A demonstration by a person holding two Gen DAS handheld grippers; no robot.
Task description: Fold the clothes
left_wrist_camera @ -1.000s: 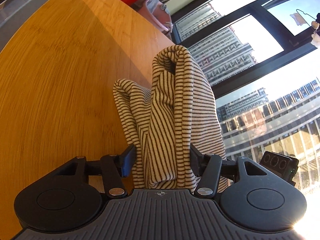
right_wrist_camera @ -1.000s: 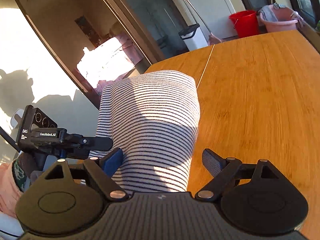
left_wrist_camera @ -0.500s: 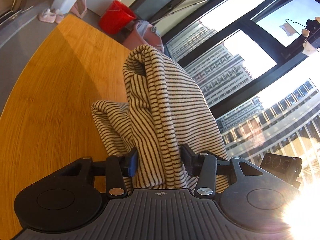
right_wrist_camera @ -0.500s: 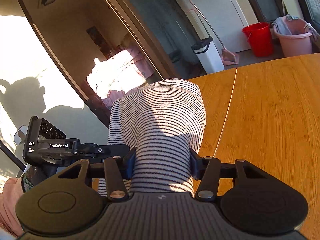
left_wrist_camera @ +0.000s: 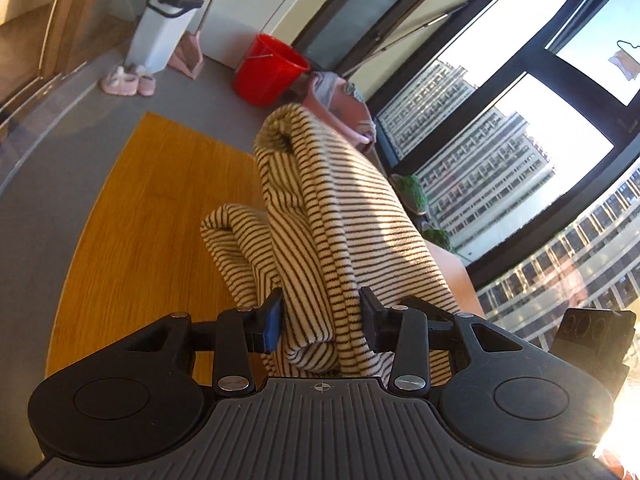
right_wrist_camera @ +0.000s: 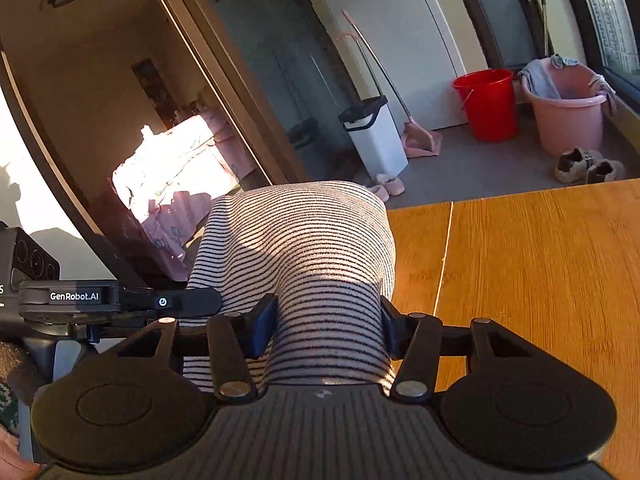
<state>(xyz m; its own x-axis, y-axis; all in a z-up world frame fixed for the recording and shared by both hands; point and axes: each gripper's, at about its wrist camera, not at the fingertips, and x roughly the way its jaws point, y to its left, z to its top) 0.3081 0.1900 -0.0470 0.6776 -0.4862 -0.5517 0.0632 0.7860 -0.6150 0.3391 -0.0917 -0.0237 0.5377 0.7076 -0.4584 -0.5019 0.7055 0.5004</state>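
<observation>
Both grippers clench the striped garment (left_wrist_camera: 340, 216): the left gripper (left_wrist_camera: 320, 322) pinches bunched folds, the right gripper (right_wrist_camera: 326, 326) a smooth fold. The cloth seems lifted above the wooden table (right_wrist_camera: 540, 264). A red bucket (right_wrist_camera: 486, 104) stands at one o'clock.

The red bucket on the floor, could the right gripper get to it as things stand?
Probably not: the right gripper is shut on the striped garment, and the red bucket stands on the floor beyond the table.

I read "GenRobot.AI" in white on the black camera module (right_wrist_camera: 68, 298), just left of my striped cloth (right_wrist_camera: 312, 264).
</observation>
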